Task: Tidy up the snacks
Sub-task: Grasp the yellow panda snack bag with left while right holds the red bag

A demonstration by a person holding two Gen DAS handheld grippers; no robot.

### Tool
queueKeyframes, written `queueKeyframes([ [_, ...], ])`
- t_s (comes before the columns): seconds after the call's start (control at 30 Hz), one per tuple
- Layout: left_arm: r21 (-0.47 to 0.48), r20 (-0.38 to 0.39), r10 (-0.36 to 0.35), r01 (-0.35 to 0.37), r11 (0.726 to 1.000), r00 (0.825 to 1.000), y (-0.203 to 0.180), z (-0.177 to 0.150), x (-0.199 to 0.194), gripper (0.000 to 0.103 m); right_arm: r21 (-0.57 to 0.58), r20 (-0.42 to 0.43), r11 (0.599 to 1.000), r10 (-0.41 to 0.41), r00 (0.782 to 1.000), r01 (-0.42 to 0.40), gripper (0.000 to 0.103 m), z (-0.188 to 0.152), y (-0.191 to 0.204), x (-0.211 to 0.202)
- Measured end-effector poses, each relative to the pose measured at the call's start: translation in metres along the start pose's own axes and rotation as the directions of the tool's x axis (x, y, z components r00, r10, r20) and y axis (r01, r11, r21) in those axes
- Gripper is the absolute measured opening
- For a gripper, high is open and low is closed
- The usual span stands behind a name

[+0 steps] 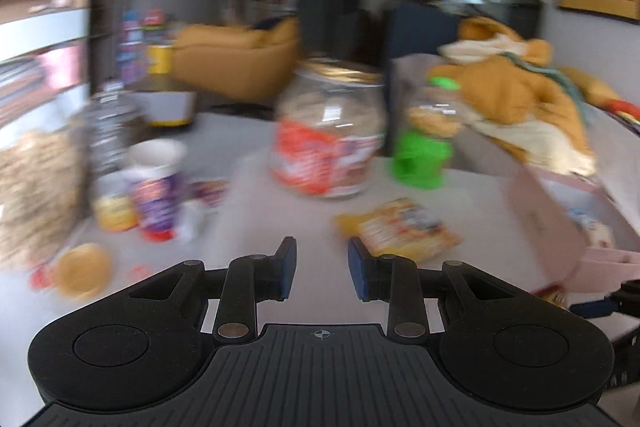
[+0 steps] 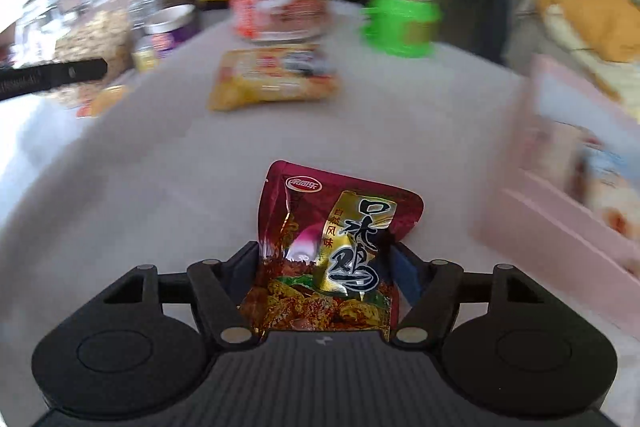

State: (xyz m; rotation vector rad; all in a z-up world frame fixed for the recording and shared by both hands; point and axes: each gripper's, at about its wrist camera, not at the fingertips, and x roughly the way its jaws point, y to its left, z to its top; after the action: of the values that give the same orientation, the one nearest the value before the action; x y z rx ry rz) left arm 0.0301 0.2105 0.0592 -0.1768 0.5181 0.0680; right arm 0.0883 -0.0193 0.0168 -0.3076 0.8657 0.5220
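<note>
Left wrist: left tool (image 1: 322, 269) pressed nearly together, nothing in it, above desk (image 1: 248, 227); yellow packet (image 1: 404, 229) just right of it. Right wrist: right tool (image 2: 322, 267) pinched red snack packet (image 2: 332, 263), pink box (image 2: 560, 195) at right.

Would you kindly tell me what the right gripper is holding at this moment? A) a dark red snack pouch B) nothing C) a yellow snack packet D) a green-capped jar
A: the right gripper has the dark red snack pouch clamped between its pads, while the yellow snack packet lies on the table beyond.
</note>
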Motion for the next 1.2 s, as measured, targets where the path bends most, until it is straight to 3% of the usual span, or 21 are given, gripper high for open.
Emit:
queueKeyframes([
  [0.07, 0.049, -0.025, -0.035, 0.036, 0.998, 0.999, -0.016, 0.013, 0.028, 0.032, 0.015, 0.01, 1.0, -0.017, 1.0, 0.016, 0.085, -0.01, -0.016, -0.003],
  [0.2, 0.063, -0.046, -0.077, 0.079, 0.995, 0.996, -0.035, 0.037, 0.091, 0.034, 0.046, 0.052, 0.999, -0.019, 0.998, 0.016, 0.09, -0.036, -0.033, -0.014],
  [0.33, 0.066, -0.189, -0.054, 0.068, 0.996, 0.98, -0.034, 0.042, 0.136, 0.032, 0.074, 0.108, 0.997, -0.029, 0.994, 0.021, 0.099, -0.065, -0.042, -0.026],
  [0.43, 0.069, -0.206, -0.119, 0.136, 0.988, 0.971, -0.036, 0.03, 0.121, 0.032, 0.134, 0.139, 0.991, -0.005, 0.99, -0.014, 0.1, -0.079, -0.056, -0.034],
  [0.5, 0.117, -0.215, -0.12, 0.147, 0.982, 0.969, -0.045, 0.019, 0.102, 0.032, 0.162, 0.148, 0.986, 0.015, 0.989, -0.04, 0.101, -0.079, -0.062, -0.034],
  [0.63, 0.223, -0.226, -0.079, 0.131, 0.966, 0.971, -0.063, -0.007, 0.061, 0.043, 0.127, 0.132, 0.992, -0.013, 0.991, -0.004, 0.103, -0.076, -0.053, -0.029],
  [0.77, 0.333, -0.2, -0.022, 0.089, 0.939, 0.98, -0.081, -0.013, 0.037, 0.042, 0.117, 0.128, 0.993, -0.024, 0.991, 0.009, 0.103, -0.076, -0.051, -0.028],
  [0.9, 0.369, -0.179, 0.006, 0.061, 0.927, 0.984, -0.101, -0.004, 0.036, 0.043, 0.118, 0.128, 0.993, -0.025, 0.991, 0.01, 0.103, -0.076, -0.051, -0.028],
  [1.03, 0.446, -0.22, 0.092, 0.016, 0.895, 0.971, -0.12, -0.015, 0.054, 0.042, 0.121, 0.13, 0.993, -0.024, 0.991, 0.008, 0.103, -0.076, -0.051, -0.028],
  [1.1, 0.49, -0.215, 0.105, 0.014, 0.871, 0.971, -0.128, -0.023, 0.063, 0.05, 0.122, 0.13, 0.993, -0.026, 0.991, 0.01, 0.103, -0.076, -0.051, -0.028],
  [1.17, 0.512, -0.24, 0.104, 0.035, 0.858, 0.965, -0.134, -0.026, 0.071, 0.074, 0.124, 0.131, 0.992, -0.029, 0.991, 0.013, 0.103, -0.077, -0.051, -0.029],
  [1.2, 0.501, -0.251, 0.093, 0.047, 0.864, 0.964, -0.134, -0.026, 0.074, 0.078, 0.125, 0.131, 0.992, -0.03, 0.991, 0.013, 0.103, -0.077, -0.051, -0.029],
])
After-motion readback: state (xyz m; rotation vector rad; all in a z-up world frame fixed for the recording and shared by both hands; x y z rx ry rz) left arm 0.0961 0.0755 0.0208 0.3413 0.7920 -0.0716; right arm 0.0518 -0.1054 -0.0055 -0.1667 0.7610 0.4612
